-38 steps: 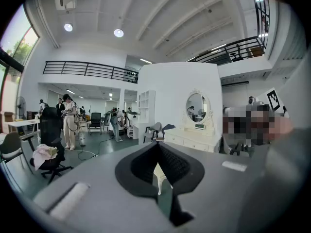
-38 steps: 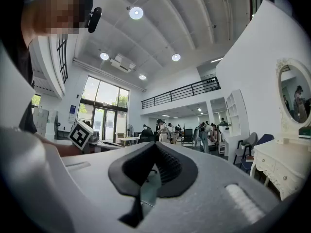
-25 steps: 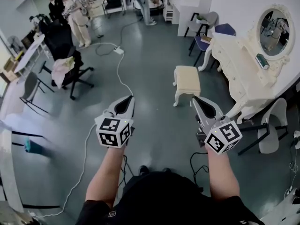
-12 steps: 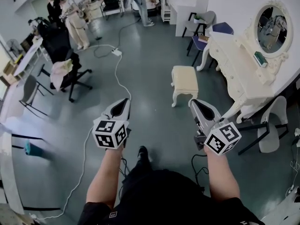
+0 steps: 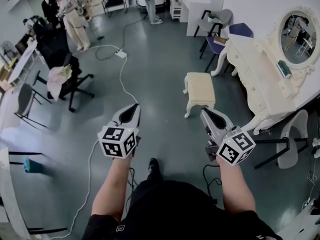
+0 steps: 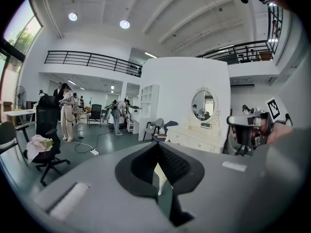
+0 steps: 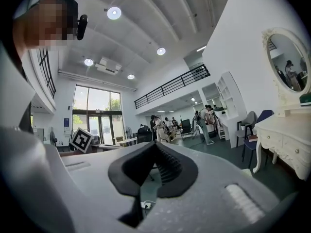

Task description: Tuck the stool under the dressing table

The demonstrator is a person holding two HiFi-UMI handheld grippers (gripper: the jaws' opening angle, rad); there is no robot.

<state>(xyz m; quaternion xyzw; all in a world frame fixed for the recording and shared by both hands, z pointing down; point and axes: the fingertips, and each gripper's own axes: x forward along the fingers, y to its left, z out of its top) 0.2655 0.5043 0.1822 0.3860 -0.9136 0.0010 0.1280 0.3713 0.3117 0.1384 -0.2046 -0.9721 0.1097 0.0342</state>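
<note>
A cream stool point(image 5: 200, 90) with carved legs stands on the grey floor, out in front of the cream dressing table point(image 5: 260, 79) with its oval mirror point(image 5: 297, 31). My left gripper point(image 5: 131, 111) is shut and empty, held left of and nearer than the stool. My right gripper point(image 5: 209, 116) is shut and empty too, just short of the stool's near end. In the left gripper view a stool leg point(image 6: 159, 178) shows through the jaw gap, with the dressing table point(image 6: 197, 137) behind. The right gripper view has the dressing table point(image 7: 286, 142) at its right edge.
A white cable point(image 5: 122, 79) with a power strip point(image 5: 121, 54) runs across the floor left of the stool. A black office chair point(image 5: 62, 71) stands at the left. Grey and blue chairs point(image 5: 225, 31) stand beyond the dressing table, a white chair point(image 5: 292, 136) beside it. People point(image 5: 75, 19) stand far back.
Both grippers have moved forward toward the stool, and the person has stepped forward with them. The jaws of both stay shut.
</note>
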